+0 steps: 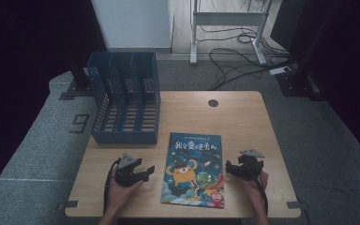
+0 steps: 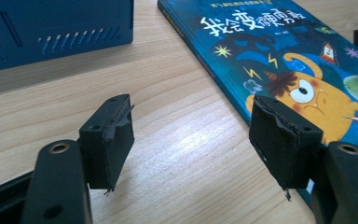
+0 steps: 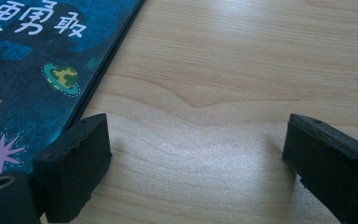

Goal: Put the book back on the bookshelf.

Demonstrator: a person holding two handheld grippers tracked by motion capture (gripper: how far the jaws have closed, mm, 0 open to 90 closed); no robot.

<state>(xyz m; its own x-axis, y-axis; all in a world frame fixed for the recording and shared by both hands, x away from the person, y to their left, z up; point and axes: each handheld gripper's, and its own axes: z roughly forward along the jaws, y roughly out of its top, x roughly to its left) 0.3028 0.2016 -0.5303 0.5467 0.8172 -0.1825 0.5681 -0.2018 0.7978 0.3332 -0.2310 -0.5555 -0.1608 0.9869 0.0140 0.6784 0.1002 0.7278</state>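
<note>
- Overhead, a pale wooden surface (image 1: 243, 117) stands on grey flooring; dark curtains hang at both sides, and a metal frame (image 1: 227, 28) with loose cables (image 1: 234, 61) stands behind.
- Round cable hole (image 1: 213, 102) near the surface's far edge.
- Left hand (image 1: 122, 187) comes in from the near edge, palm under the left claw (image 1: 143, 173), which points toward the book.
- Left claw: jaws stand apart with bare wood between them, nothing held. In the left gripper view, one pad sits over the book's near corner.
- Right hand (image 1: 253, 180) carries the right claw (image 1: 232, 169) just beside the book's right edge.
- Right claw: jaws wide apart, nothing gripped; in the right gripper view one pad lies at the book's edge, the other over bare wood.
- Picture book (image 1: 194, 168) lies flat, cover up, between the two claws, near the front edge.
- Blue file rack (image 1: 124, 101) stands at the far left of the surface, well apart from the book; its compartments look empty.
</note>
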